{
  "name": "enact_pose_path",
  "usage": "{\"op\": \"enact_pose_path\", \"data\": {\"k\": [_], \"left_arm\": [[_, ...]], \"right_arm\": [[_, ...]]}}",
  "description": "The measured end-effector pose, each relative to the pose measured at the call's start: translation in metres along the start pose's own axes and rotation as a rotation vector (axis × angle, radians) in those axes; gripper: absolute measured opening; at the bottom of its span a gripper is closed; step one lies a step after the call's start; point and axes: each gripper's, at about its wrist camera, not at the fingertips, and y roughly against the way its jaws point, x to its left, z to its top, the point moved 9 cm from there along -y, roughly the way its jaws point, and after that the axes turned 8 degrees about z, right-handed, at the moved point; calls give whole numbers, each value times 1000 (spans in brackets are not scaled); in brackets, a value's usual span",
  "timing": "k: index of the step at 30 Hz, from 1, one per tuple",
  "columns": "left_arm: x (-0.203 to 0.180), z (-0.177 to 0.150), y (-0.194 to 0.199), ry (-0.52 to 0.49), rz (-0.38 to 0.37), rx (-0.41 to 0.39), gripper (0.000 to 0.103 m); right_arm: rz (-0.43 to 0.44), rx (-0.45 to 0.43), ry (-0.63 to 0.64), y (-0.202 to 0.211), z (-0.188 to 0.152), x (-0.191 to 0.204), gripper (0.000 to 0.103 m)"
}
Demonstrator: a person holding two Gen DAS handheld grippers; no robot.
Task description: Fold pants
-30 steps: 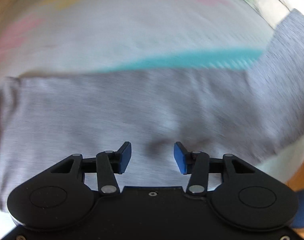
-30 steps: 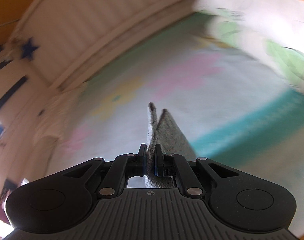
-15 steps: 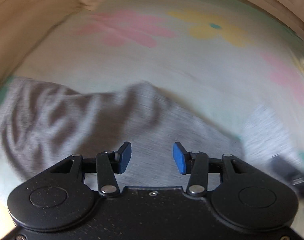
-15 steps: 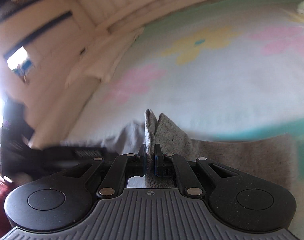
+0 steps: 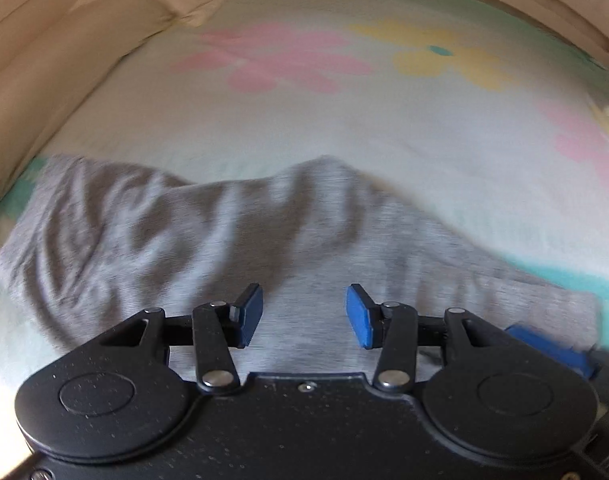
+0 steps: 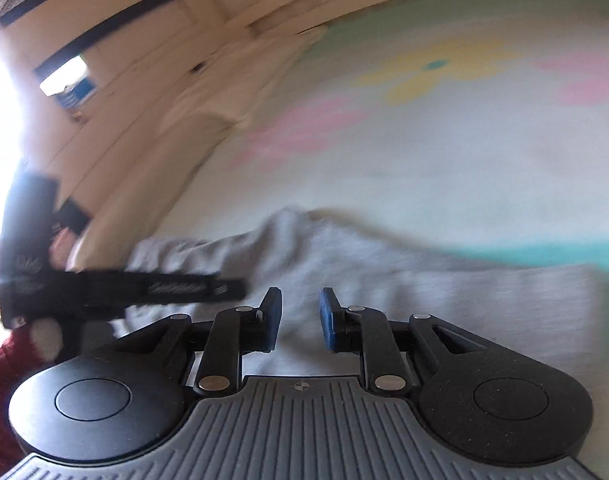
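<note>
Grey pants (image 5: 208, 232) lie rumpled on a pastel flowered bedsheet (image 5: 344, 120), spread from left to right. My left gripper (image 5: 303, 316) is open and empty just above the grey cloth. My right gripper (image 6: 300, 318) is open too, with nothing between its blue pads, low over the same pants (image 6: 444, 300). The left gripper's black body (image 6: 104, 284) shows at the left of the right wrist view, over the pants' left part. A blue part of the right gripper (image 5: 552, 348) shows at the right edge of the left wrist view.
A beige padded bed edge (image 5: 56, 60) runs along the left and far side. A teal stripe (image 6: 544, 250) of the sheet lies behind the pants. A red sleeve (image 6: 8, 380) shows at the lower left of the right wrist view.
My right gripper has opened and let go of the grey cloth it was pinching. The pants now lie on the sheet. The left gripper stayed open and shifted slightly.
</note>
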Motion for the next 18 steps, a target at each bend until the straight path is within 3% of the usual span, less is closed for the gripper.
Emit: {"op": "enact_pose_path", "data": {"k": [3,7,10,14,18], "left_arm": [[-32,-5,6,-76,-70,0,55],[-72,-27,8,-211,-130,18,57],[-88,-47,1,-295,-94,53,57],[-93,-67,-11,-320,-74,114,59],[-96,-68,-23,-339,-17,107,72]], "right_arm": [[-133,-7,-18,32,-2,-43,21],[-188,34,-107,66,-22,-90,21],[-223,55,-93,89,-37,-104,21],[-227,76,-94,106,-56,-112,21],[-237,115,-43,113,-76,-108,23]]}}
